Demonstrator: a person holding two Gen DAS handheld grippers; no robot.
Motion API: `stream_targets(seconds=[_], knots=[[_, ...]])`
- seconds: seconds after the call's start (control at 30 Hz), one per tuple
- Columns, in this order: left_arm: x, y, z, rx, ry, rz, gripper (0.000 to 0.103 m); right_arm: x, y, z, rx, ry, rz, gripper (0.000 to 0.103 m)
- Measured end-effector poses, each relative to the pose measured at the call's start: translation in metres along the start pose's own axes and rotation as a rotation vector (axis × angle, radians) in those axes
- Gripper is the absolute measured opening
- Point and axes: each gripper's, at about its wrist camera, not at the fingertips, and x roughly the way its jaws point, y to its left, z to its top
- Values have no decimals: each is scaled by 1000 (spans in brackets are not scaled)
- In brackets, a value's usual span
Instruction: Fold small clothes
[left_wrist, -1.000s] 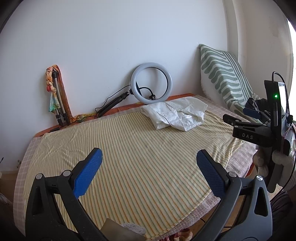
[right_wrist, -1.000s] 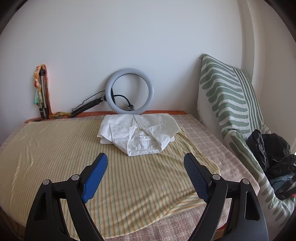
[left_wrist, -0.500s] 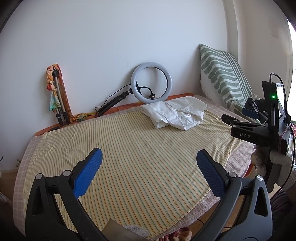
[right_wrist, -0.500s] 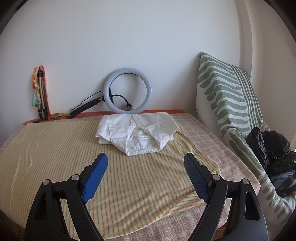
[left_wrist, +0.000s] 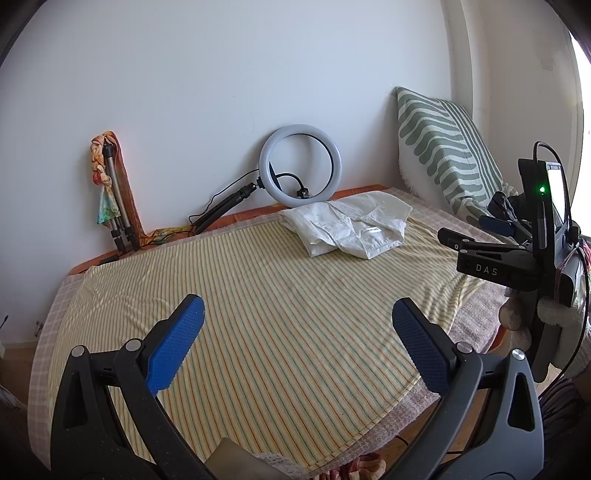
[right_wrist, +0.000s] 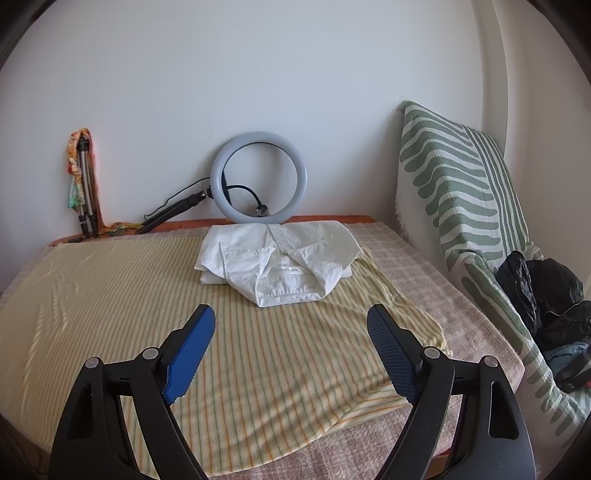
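Observation:
A folded white shirt (right_wrist: 280, 258) lies at the far side of the bed on a yellow striped sheet (right_wrist: 110, 314), collar toward me. The same white shirt (left_wrist: 351, 225) shows far right of centre in the left wrist view. My right gripper (right_wrist: 291, 323) hovers open above the sheet, short of the shirt, nothing between its blue pads. My left gripper (left_wrist: 295, 314) is open too, over the sheet's (left_wrist: 258, 314) middle, well away from the shirt. The right gripper's body (left_wrist: 517, 258) appears at the right edge of the left wrist view.
A ring light (right_wrist: 258, 181) leans on the wall behind the shirt, its cable trailing left. A folded tripod with a cloth (right_wrist: 83, 184) stands at the far left. A green-patterned cushion (right_wrist: 454, 192) and dark clothes (right_wrist: 546, 295) sit on the right.

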Motion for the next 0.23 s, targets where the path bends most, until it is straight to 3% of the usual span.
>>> stream_targets(seconds=[0.23], knots=[[-3,1,1,4,-19,-8,103,0,3,-1,-9,1,3,84]])
